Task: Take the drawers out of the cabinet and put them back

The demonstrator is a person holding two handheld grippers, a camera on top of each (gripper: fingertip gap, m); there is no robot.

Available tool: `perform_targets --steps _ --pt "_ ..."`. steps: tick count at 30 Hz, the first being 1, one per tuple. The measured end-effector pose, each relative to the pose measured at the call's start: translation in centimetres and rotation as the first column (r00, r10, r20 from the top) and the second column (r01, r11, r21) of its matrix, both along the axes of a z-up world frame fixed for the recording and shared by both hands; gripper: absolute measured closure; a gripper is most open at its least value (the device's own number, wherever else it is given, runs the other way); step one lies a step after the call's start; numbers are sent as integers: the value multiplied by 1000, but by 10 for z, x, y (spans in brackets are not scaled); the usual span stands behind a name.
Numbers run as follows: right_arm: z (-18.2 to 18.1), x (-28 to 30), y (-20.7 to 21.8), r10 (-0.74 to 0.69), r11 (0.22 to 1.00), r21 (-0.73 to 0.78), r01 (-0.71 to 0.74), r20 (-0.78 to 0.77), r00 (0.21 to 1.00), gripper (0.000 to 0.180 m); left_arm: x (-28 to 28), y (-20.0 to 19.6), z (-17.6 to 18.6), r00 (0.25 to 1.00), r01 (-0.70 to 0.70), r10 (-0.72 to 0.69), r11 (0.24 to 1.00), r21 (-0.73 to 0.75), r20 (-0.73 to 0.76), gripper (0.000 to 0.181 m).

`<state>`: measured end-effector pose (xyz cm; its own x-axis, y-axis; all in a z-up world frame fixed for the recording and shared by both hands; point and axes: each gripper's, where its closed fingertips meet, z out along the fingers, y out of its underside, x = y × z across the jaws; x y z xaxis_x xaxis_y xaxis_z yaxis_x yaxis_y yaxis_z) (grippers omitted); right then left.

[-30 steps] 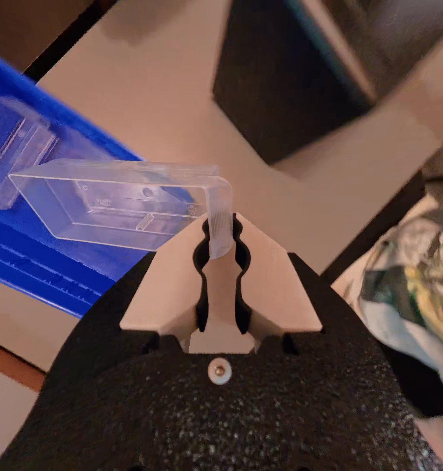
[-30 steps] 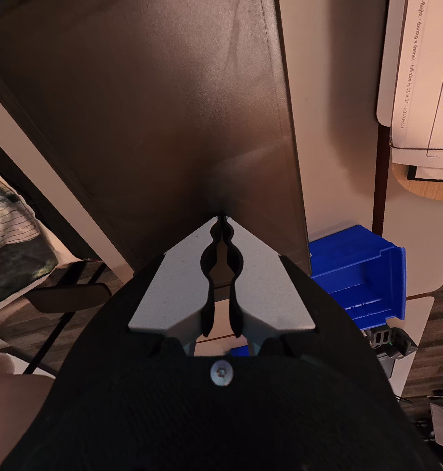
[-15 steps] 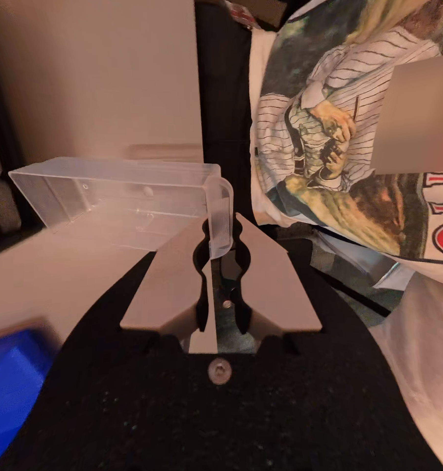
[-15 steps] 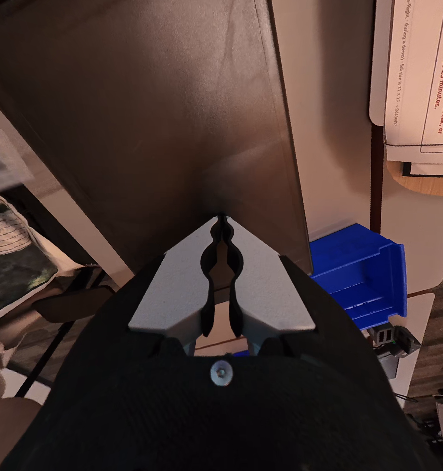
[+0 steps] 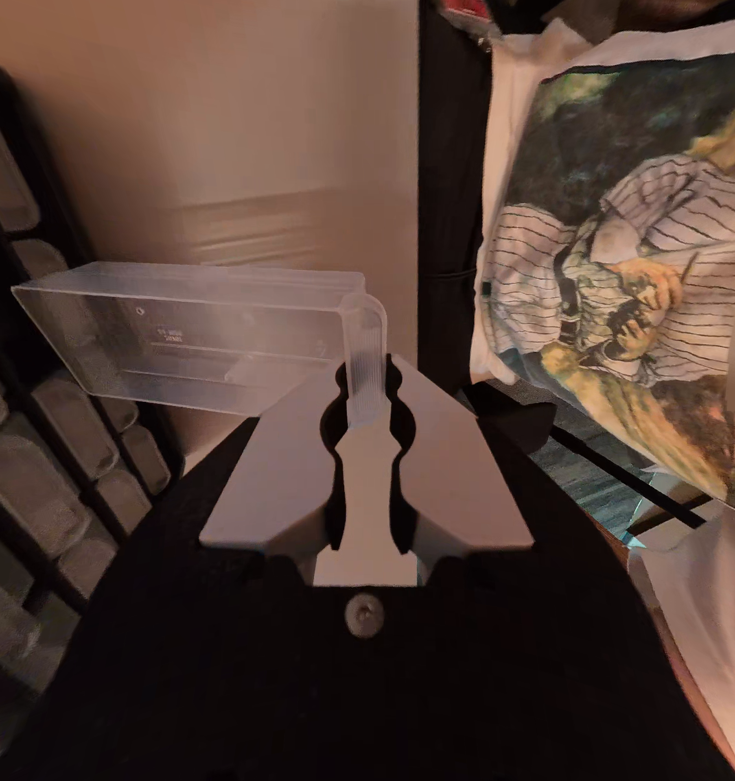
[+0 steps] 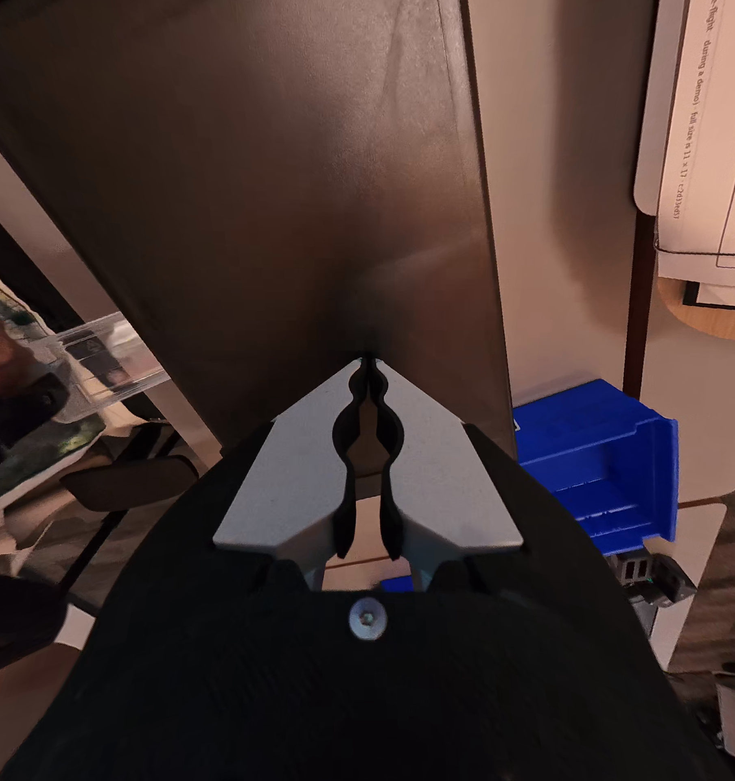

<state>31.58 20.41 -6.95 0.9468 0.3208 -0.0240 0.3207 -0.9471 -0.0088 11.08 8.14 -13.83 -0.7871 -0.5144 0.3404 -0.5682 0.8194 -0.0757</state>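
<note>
My left gripper [image 5: 366,367] is shut on the ribbed handle tab of a clear plastic drawer [image 5: 188,334], which it holds in the air; the drawer looks empty. The cabinet's front [image 5: 53,486], rows of greyish drawers in a black frame, is at the left, close to the drawer's far end. My right gripper [image 6: 368,363] is shut, with its tips against the cabinet's dark smooth outer wall [image 6: 272,190]. The clear drawer also shows at the left edge of the right wrist view [image 6: 103,363], beside the cabinet's edge.
A blue bin [image 6: 602,473] lies on the pale table [image 6: 547,211] to the right of the cabinet. Printed sheets [image 6: 704,148] lie at the far right. A person's printed white shirt [image 5: 611,274] fills the right of the left wrist view.
My left gripper has swung with the clear drawer away from the blue bin to the cabinet's front. The drawer has come into the right wrist view. My right gripper has stayed against the cabinet.
</note>
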Motion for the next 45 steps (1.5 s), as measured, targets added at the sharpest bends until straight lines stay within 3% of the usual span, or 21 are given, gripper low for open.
perform_targets --steps 4,17,22,38,45 --pt "0 0 0 58 998 -7 -58 19 998 180 12 -6 -3 1000 -17 17 1000 2 -9 170" --pt "0 0 0 27 1000 -13 -26 34 999 180 34 1 -18 997 -59 48 979 193 63 169" --pt "0 0 0 28 1000 -2 -28 40 999 180 31 6 -29 984 -49 -9 949 313 179 169" --pt "0 0 0 30 1000 5 -30 39 999 180 44 21 -63 906 -186 -3 895 404 423 169" --pt "0 0 0 26 1000 5 -26 48 999 180 80 40 -71 851 -258 7 876 407 525 168"
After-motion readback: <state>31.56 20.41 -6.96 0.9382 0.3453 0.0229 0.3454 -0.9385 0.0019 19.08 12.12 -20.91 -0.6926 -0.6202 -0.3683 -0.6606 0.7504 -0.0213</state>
